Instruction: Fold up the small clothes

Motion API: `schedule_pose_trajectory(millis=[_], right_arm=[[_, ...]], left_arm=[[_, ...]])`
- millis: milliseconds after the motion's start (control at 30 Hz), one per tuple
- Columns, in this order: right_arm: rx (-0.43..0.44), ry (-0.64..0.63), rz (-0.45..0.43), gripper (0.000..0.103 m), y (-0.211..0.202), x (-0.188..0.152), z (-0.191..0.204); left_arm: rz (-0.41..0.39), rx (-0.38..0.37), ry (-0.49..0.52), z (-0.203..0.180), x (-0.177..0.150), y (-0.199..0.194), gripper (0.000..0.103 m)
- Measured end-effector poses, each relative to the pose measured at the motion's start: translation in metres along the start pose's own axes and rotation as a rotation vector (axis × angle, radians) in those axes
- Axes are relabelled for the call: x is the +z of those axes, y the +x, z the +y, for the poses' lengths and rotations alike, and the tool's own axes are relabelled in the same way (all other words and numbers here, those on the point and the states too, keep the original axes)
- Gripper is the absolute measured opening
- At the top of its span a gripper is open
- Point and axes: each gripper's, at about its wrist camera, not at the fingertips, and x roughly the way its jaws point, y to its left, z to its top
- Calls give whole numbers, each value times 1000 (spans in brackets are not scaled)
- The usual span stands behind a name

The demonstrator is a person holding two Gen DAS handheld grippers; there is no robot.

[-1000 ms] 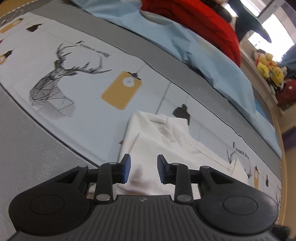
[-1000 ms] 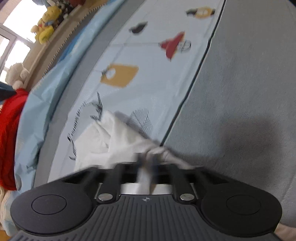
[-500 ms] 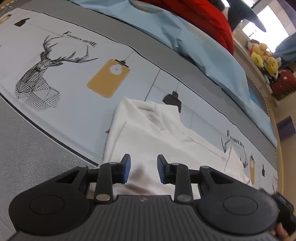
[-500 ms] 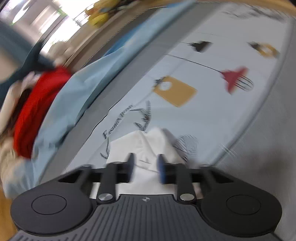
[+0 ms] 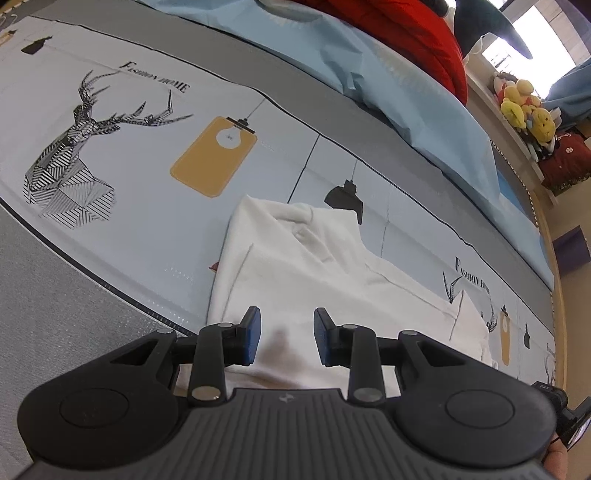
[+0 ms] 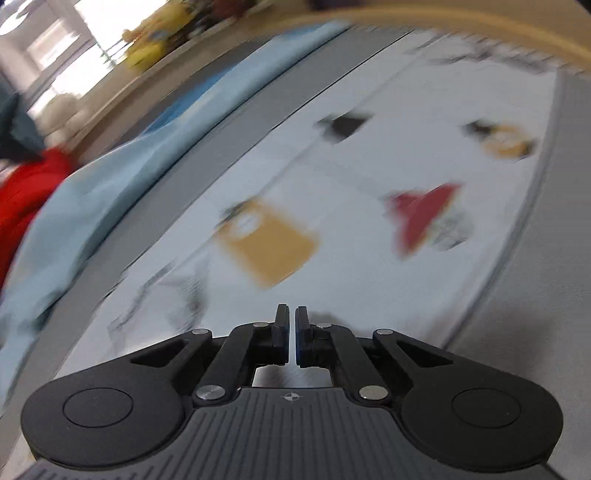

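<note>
A white small garment (image 5: pixel 314 266) lies folded on the printed bed cover (image 5: pixel 129 221), its collar toward the far side. My left gripper (image 5: pixel 287 334) hovers over the garment's near edge, open, with its blue pads (image 5: pixel 253 336) apart and not pressing the cloth. In the blurred right wrist view my right gripper (image 6: pixel 291 332) is shut with nothing between its pads, above bare printed cover (image 6: pixel 369 258). The garment is out of that view.
A light blue cloth (image 5: pixel 388 85) and a red garment (image 5: pixel 406 33) lie along the far side of the bed. Plush toys (image 5: pixel 524 107) sit on a shelf beyond. A grey band (image 5: pixel 55 325) borders the print on the near side.
The right gripper let go of the white cloth, opened, then shut, and swung away so the garment left its view. The left gripper stayed over the garment.
</note>
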Motion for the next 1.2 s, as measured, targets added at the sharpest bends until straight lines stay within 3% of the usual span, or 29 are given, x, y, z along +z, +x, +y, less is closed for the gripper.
schedule_pose_trajectory(millis=[100,200,267,333,367,433,467,533,633,667,700,733,767,800,867,933,1033,1200], right_arm=[[92,26,34,7,-3,2,-6],[226,-79,8,7,-22,-3,12],[338,-185,60,7,-29,-10,28],[426,-291,169,11,-27,-19,39],[380,-367,209,11,-23,-26,43],[115,-459,233,11,-9,-40,38],[97,-431,234,11,-9,-40,32],[190,-383,224,13,-24,-35,32],[381,-500,199,22,-55,-42,47],[373,-542,229,23,-57,-48,51],[302,-585,269,23,-52,-56,49],[210,-600,308,16,-42,-61,41],[170,-570,335,10,-35,-64,29],[182,-505,319,7,-37,-60,18],[171,-389,333,9,-50,-50,12],[136,-370,256,21,-76,-44,16],[166,-378,187,22,-120,-44,15],[272,-472,46,26,-213,-52,3]], left_arm=[[6,-5,3,-1,-1,0,34],[15,-16,2,0,0,0,34],[23,-22,6,0,-1,1,34],[33,-22,23,0,-1,3,34],[44,-24,36,1,-1,5,34],[62,-19,59,4,-1,10,34],[67,-8,69,7,-2,12,34],[81,13,96,14,-4,14,34],[116,47,199,21,-10,25,34],[137,77,239,24,-14,32,34],[160,121,274,29,-19,40,34],[175,149,287,34,-24,44,34],[169,163,294,37,-26,43,34],[163,161,295,37,-26,37,34],[147,98,292,35,-23,21,34],[120,33,297,32,-23,1,35],[91,76,282,31,-31,-30,35],[4,7,312,16,-74,-115,37]])
